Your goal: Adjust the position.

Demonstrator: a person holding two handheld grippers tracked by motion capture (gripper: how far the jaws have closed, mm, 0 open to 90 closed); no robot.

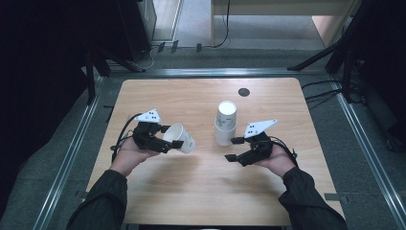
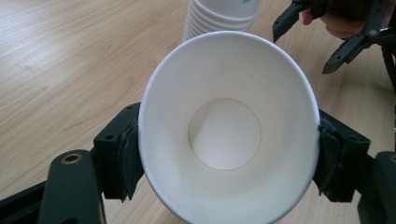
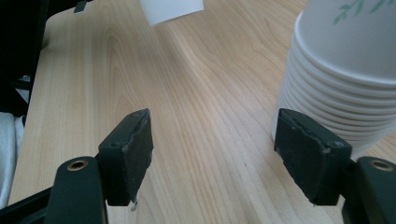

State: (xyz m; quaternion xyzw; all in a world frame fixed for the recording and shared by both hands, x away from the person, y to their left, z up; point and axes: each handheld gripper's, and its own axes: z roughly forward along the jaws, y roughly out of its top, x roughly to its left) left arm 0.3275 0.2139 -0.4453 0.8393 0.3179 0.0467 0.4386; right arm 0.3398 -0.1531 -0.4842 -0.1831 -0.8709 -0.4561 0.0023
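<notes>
1. A single white paper cup [image 2: 229,135] is held by the left tongs [image 1: 173,136], pads pressed on opposite sides of the rim, cup lying on its side above the worktop [image 1: 191,191], left of centre.
2. The right tongs [image 1: 234,149] stand wide with nothing between the pads, just near-right of the paper cup stack [image 1: 225,123].
3. Risk: the cup mouth is already squeezed into an oval; harder pressure could crease or buckle the thin wall.
4. Risk: the grip sits only at the rim, so the cup could pivot or slip out if the hand is swung.
5. Risk: the stack is tall and light; it could be tipped if brushed by a pad of the right tongs [image 3: 309,154], which sits very close to it.
6. View differences: the oval deformation and the empty cup inside are seen in the left gripper view, not from above.
7. The nested rims and a green leaf print on the stack [image 3: 345,70] are given by the right gripper view.
8. The overall layout is given by the high view, plus a dark round disc [image 1: 243,92] at the far edge.
</notes>
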